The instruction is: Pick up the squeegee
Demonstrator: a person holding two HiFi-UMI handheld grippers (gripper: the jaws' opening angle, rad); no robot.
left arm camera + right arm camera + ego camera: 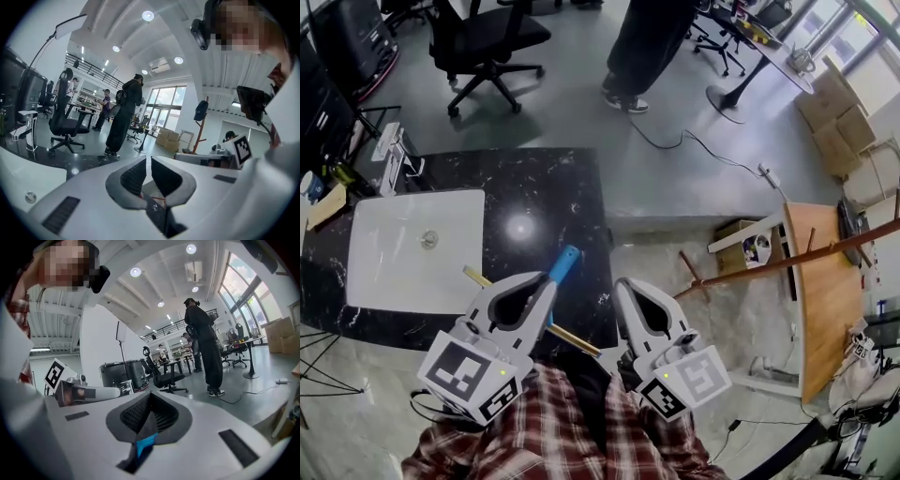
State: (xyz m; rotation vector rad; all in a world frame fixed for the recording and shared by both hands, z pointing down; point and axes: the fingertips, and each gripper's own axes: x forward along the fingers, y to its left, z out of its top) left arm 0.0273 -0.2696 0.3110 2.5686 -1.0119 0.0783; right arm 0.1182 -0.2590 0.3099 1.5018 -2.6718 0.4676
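The squeegee, with a blue handle [564,263] and a long yellow bar [577,340], lies at the front right corner of the black counter [544,202]. My left gripper [528,279] hovers right over it and hides its middle; whether it touches the squeegee I cannot tell. In the left gripper view the left gripper [149,158] is shut with nothing between its pads. My right gripper [630,284] is beside it, to the right of the handle, over the counter's edge. The right gripper view shows the right gripper [149,394] shut at the tips, with a blue patch low in the slit.
A white sink [366,253] is set into the counter at the left. Beyond stand an office chair [483,42] and a person [647,42]. A wooden table [825,281], a slanting coat-rack pole [769,265] and cardboard boxes [834,112] are at the right.
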